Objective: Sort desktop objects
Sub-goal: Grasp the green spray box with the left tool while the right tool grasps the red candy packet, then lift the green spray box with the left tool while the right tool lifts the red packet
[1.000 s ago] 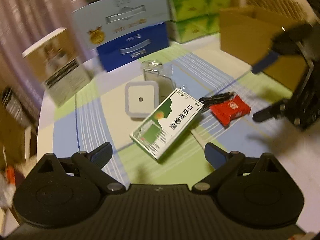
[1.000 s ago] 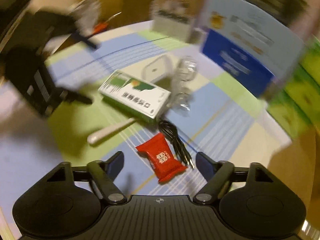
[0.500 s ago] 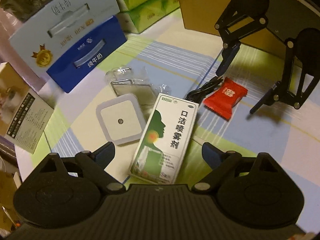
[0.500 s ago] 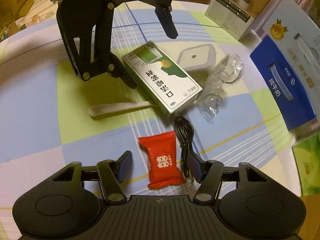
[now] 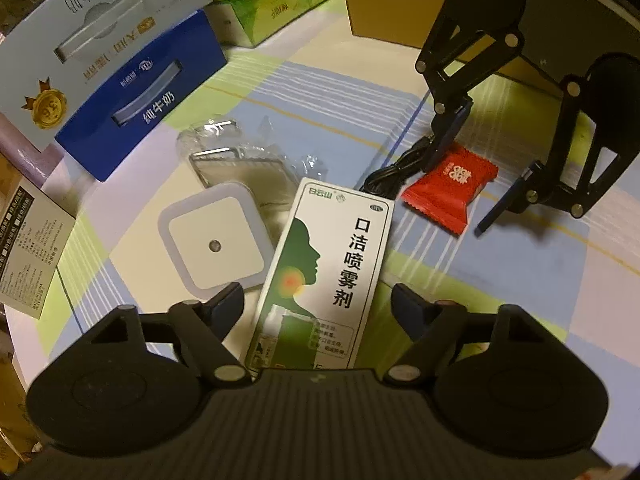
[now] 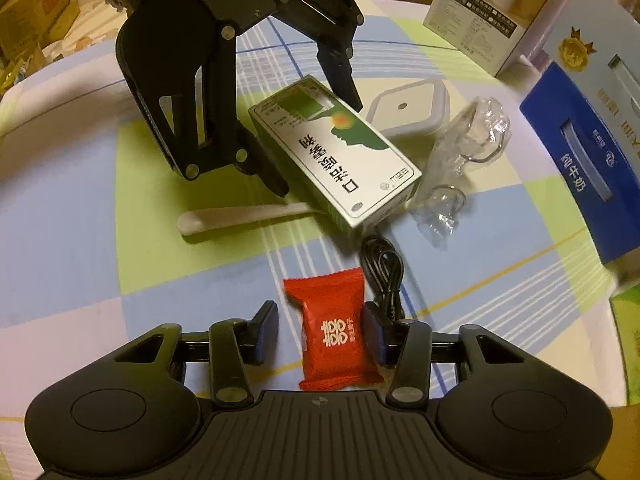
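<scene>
The tablecloth is a check of pale blue, light green and cream blocks, crossed by thin white, blue and yellow stripes. On it, the throat spray box is white with a dark green head silhouette, an orange-red spot at the throat and black characters. The candy packet is bright red with white characters. Beside the box, the night light is white with a small dark dot at its centre. The cable is black, the spoon cream. The milk carton is deep blue and pale grey, bearing a gold crowned medal.
</scene>
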Tool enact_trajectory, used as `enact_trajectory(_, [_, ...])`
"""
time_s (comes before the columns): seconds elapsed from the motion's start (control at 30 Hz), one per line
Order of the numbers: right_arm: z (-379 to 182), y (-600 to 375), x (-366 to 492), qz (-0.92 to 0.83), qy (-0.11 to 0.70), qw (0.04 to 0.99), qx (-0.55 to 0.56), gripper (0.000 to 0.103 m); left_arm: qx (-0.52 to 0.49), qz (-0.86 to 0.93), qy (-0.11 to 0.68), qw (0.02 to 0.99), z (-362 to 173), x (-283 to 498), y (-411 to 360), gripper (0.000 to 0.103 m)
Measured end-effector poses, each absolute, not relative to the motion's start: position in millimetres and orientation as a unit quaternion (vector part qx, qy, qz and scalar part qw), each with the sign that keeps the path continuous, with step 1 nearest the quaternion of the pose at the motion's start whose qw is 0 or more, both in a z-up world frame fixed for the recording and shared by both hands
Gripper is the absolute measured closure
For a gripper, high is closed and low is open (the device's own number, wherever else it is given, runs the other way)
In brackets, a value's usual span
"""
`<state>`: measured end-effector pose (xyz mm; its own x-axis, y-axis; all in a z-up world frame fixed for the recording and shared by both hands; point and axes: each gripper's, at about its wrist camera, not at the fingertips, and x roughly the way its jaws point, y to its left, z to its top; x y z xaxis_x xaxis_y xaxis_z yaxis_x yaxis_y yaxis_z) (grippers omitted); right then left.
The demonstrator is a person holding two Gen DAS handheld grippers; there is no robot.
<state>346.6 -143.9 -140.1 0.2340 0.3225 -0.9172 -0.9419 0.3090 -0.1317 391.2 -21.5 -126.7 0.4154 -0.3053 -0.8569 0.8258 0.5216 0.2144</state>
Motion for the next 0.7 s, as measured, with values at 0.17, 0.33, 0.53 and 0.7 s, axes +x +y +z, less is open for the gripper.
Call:
enact_trajectory(0.17, [-141, -149, 346, 0.447, 0.433, 0.697, -0.357, 0.073, 0.327, -0.360, 0.401, 0.777, -127, 389, -23, 0.035])
enact_trajectory(0.33, [-138, -150, 339, 0.422, 0.455, 0.710, -0.333, 0.078, 0.320, -0.351, 0.411, 0.778, -123, 388, -21, 0.045])
enact_trajectory(0.53, [-135, -149, 322, 0.385, 0.499, 0.720, -0.292, 0.079, 0.309, -0.331, 0.438, 0.777, -116, 369, -19, 0.052])
enact_trajectory(0.7, [-124, -154, 291, 0.350, 0.521, 0.736, -0.253, 0.079, 0.273, -0.291, 0.468, 0.789, -114, 333, -15, 0.052])
